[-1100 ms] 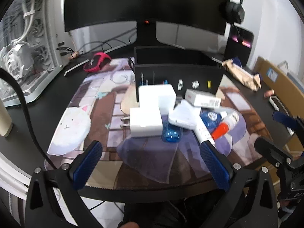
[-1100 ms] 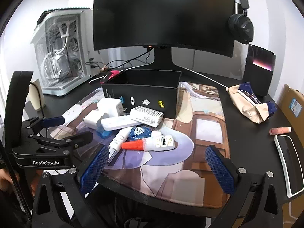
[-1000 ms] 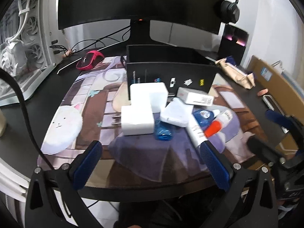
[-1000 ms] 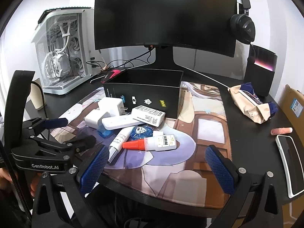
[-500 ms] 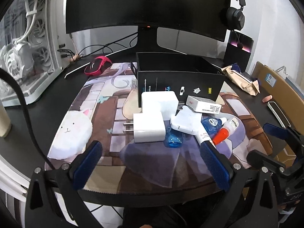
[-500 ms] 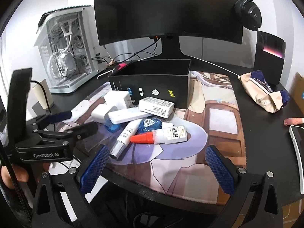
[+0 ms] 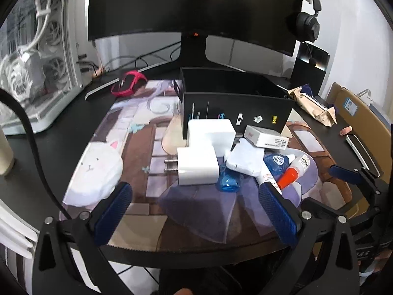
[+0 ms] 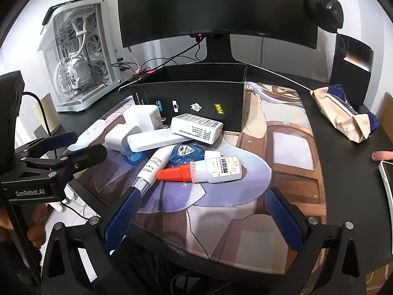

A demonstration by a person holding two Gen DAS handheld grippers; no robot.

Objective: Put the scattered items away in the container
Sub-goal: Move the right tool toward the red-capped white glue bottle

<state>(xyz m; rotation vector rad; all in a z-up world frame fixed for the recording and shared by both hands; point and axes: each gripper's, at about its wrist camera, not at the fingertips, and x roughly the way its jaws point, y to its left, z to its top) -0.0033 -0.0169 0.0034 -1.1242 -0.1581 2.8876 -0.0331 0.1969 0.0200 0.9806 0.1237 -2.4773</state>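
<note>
An open black box (image 7: 235, 108) (image 8: 191, 98) stands on the desk mat behind a pile of small items. The pile holds two white chargers (image 7: 197, 166) (image 8: 141, 116), a white power bank (image 7: 245, 159) (image 8: 157, 140), a small white carton (image 7: 266, 137) (image 8: 196, 126), a glue bottle with an orange cap (image 7: 294, 168) (image 8: 206, 170), a white tube (image 7: 267, 179) (image 8: 152, 168) and blue items (image 7: 229, 180) (image 8: 188, 152). My left gripper (image 7: 194, 189) (image 8: 81, 147) is open, short of the chargers. My right gripper (image 8: 202, 196) (image 7: 329, 188) is open just before the glue bottle. Both are empty.
A monitor (image 8: 216, 5) stands behind the box, with a white PC case (image 8: 78, 59) at the left and a red mouse (image 7: 127, 87) near it. A paper bag (image 8: 343, 115), a speaker (image 8: 351, 68), headphones (image 8: 324, 2) and a phone (image 8: 386, 191) are at the right.
Both grippers have moved forward toward the pile; the right one is now closer to the glue bottle. Both stayed open. No item has shifted.
</note>
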